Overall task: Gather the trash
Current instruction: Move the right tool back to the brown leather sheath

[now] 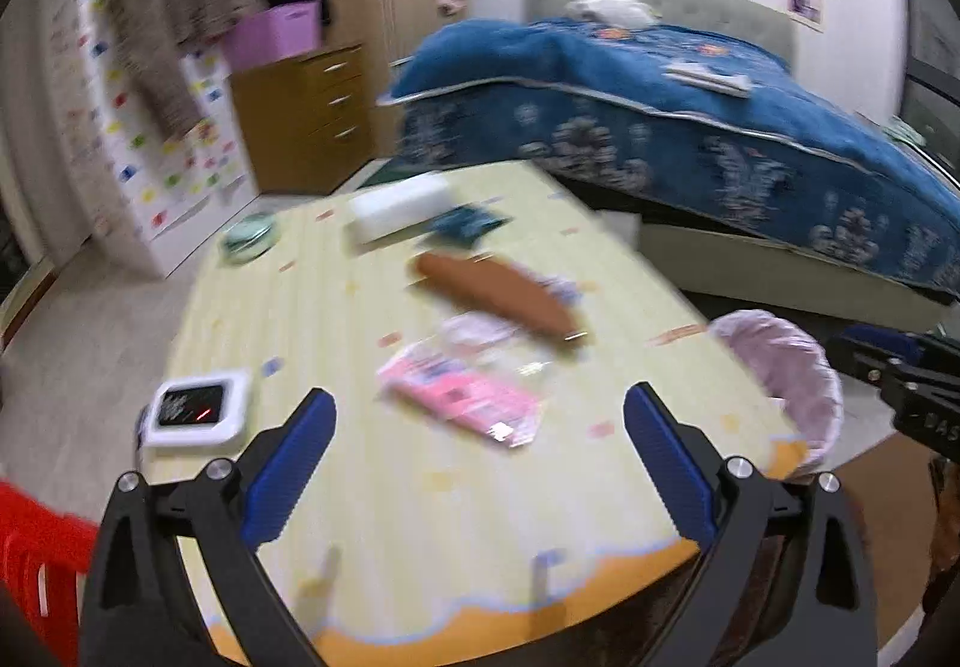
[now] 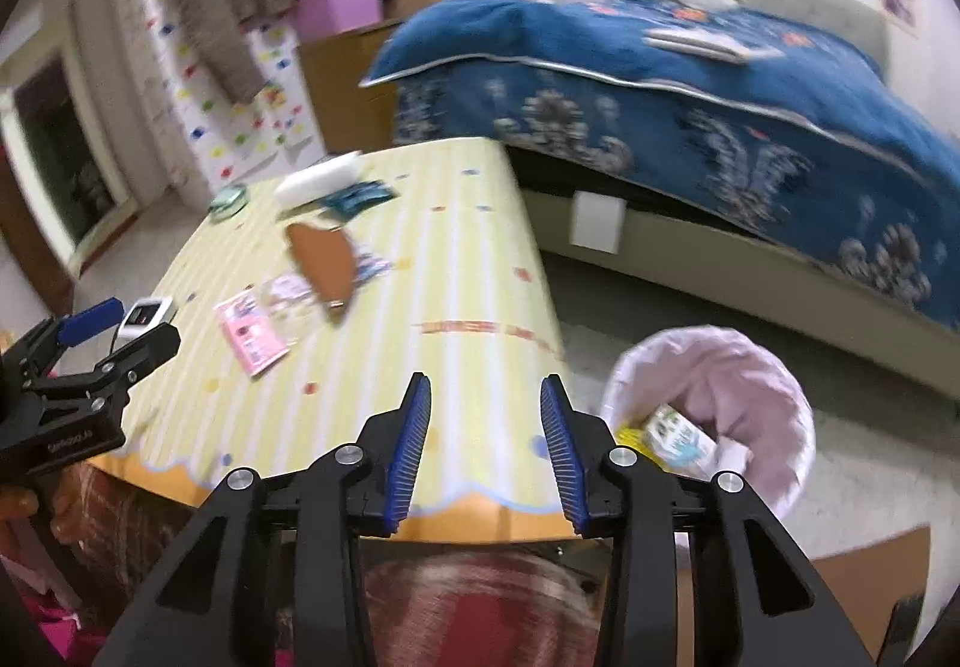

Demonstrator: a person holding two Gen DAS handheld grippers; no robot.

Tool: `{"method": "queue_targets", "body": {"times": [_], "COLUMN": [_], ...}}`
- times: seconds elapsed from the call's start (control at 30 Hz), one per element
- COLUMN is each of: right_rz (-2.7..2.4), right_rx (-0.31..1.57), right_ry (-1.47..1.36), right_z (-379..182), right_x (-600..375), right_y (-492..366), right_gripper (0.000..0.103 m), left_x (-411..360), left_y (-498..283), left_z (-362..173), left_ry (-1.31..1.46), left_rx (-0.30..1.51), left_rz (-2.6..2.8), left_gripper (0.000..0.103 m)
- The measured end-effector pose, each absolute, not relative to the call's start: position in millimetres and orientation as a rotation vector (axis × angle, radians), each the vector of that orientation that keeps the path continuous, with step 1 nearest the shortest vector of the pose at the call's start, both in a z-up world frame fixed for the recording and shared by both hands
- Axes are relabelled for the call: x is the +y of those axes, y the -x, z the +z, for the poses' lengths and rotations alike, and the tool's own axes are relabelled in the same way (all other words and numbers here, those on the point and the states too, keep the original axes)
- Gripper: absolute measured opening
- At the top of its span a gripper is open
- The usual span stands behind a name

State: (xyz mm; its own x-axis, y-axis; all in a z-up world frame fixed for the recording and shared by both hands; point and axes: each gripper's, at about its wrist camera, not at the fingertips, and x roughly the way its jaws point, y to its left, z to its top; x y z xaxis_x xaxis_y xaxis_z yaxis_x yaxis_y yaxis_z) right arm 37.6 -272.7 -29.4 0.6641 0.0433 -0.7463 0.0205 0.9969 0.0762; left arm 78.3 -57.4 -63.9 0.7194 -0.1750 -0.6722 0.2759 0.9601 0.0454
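Writing mostly blurred: "DAS" legible on right gripper [image 1: 900, 367] body, nothing readable on pink packet [image 1: 465, 403].

Left gripper [image 1: 480, 463] spread wide, empty, above near table [image 1: 420, 517] edge.

Right gripper partly spread, empty.

Trash bin [image 2: 774, 367] just beside table corner, carton [image 2: 678, 436] inside.

Open floor toward bed [image 2: 720, 96].
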Motion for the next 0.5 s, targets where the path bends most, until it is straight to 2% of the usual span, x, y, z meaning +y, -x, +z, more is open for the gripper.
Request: {"method": "queue_targets", "body": {"times": [0.23, 0.5], "right_rz": [0.118, 0.175], "right_rx": [0.843, 0.872], "right_ry": [0.011, 0.043], "right_z": [-39, -56], "right_x": [-221, -195], "right_y": [-64, -111], "right_gripper": [0.040, 0.040], "left_x": [-3, 8], "left_y": [-90, -105], "left_z": [-77, -82], "left_ry": [-0.101, -0.079], "left_rx": [0.766, 0.781], "left_rz": [-0.137, -0.118], "left_gripper": [0.094, 0.094]}}
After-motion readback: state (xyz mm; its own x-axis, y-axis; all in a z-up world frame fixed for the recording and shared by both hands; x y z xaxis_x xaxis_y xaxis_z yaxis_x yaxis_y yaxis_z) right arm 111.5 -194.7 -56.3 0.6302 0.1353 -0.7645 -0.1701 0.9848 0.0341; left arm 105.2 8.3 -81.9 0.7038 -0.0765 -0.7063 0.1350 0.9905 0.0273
